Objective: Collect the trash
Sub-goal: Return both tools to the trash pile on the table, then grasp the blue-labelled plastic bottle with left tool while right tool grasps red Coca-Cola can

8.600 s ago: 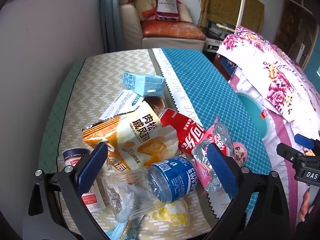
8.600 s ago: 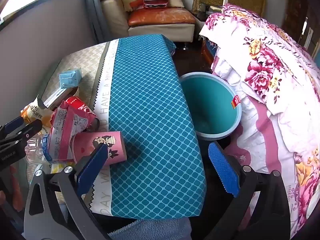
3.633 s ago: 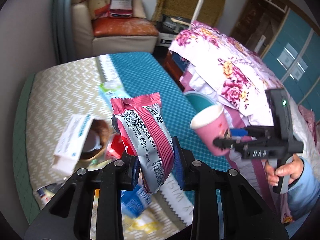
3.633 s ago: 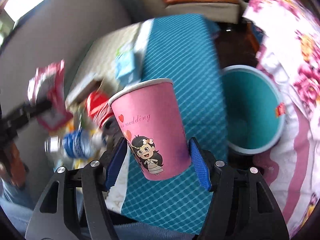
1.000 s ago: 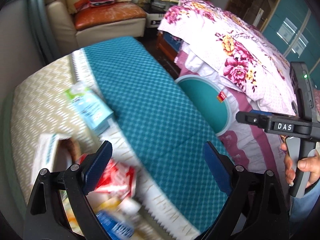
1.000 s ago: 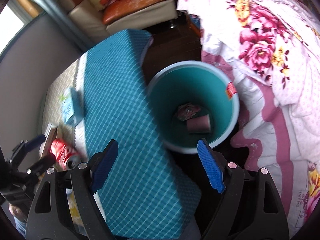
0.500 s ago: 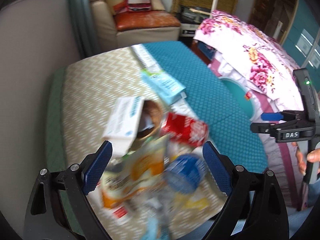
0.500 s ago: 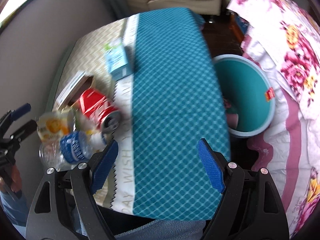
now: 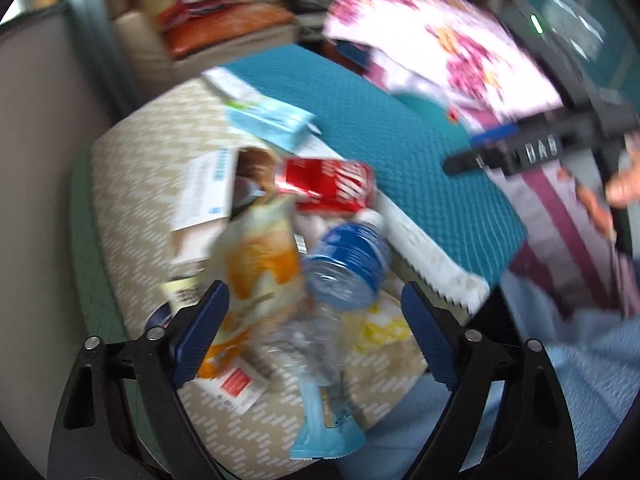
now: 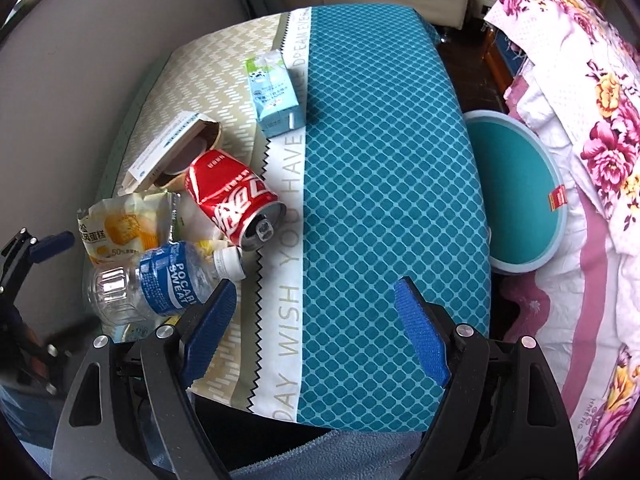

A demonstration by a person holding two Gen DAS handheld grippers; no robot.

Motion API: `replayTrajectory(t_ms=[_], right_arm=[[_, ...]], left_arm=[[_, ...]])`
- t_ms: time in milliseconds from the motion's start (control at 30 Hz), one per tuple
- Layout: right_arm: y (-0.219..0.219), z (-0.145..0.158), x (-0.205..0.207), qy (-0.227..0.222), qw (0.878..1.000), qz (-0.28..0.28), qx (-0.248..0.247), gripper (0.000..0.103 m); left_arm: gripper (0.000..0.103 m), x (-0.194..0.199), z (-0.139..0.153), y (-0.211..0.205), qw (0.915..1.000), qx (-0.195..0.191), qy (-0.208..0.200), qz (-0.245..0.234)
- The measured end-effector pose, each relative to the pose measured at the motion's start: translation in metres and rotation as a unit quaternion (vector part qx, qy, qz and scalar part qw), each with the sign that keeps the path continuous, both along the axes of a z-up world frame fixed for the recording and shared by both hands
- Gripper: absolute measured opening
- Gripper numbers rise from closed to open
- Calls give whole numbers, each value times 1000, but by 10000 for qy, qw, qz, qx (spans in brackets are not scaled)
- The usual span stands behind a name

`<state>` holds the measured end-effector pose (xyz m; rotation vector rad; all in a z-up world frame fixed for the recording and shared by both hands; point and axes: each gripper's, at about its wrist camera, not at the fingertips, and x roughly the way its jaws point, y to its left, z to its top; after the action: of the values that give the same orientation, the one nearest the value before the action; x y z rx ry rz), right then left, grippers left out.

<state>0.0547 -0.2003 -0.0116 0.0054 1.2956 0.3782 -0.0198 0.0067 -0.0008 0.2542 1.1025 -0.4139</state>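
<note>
The trash lies heaped on the counter point(image 10: 384, 184), on its patterned cloth: a blue-labelled plastic bottle point(image 10: 160, 284) lies on its side just ahead of the left pad of the right tongs point(image 10: 316, 328), with a dented red can point(image 10: 232, 200) beyond it, open end toward the tongs, a yellow snack wrapper point(image 10: 124, 228) to the left of the can, a white box point(image 10: 168, 152) farther out and a pale blue drink carton point(image 10: 274, 94) farthest ahead. The right tongs stand wide apart with nothing between the pads, over the teal half of the cloth. Off the counter's edge to their right sits the teal bin point(image 10: 516, 196), against a flowered quilt point(image 10: 592, 92). In the blurred left view the left tongs point(image 9: 314, 320) are spread over the heap, their jaws having just narrowed a little, gripping nothing; the bottle point(image 9: 348, 264) and wrapper point(image 9: 260, 264) lie between and just ahead of the pads, the can point(image 9: 328, 184) beyond, and a light blue wrapper point(image 9: 326, 428) nearer the camera
</note>
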Motion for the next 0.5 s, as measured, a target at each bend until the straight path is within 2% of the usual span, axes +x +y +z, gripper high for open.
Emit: replayTrajectory(t_ms=[167, 267, 400, 467, 500], right_arm=[[-13, -3, 1, 50, 9999, -127, -29, 78], [-19, -6, 3, 94, 9998, -193, 4, 78], [-26, -10, 7, 161, 9995, -262, 65, 78], [-26, -13, 8, 187, 9994, -267, 78, 78], [-27, -14, 9, 206, 9994, -260, 79, 78]], left_arm=[[87, 15, -32, -20, 9957, 484, 509, -598], [87, 20, -50, -24, 9926, 638, 751, -712], [86, 29, -68, -26, 9912, 665, 949, -641], [77, 31, -72, -28, 9913, 611, 994, -601], [76, 32, -74, -27, 9921, 542, 996, -542]])
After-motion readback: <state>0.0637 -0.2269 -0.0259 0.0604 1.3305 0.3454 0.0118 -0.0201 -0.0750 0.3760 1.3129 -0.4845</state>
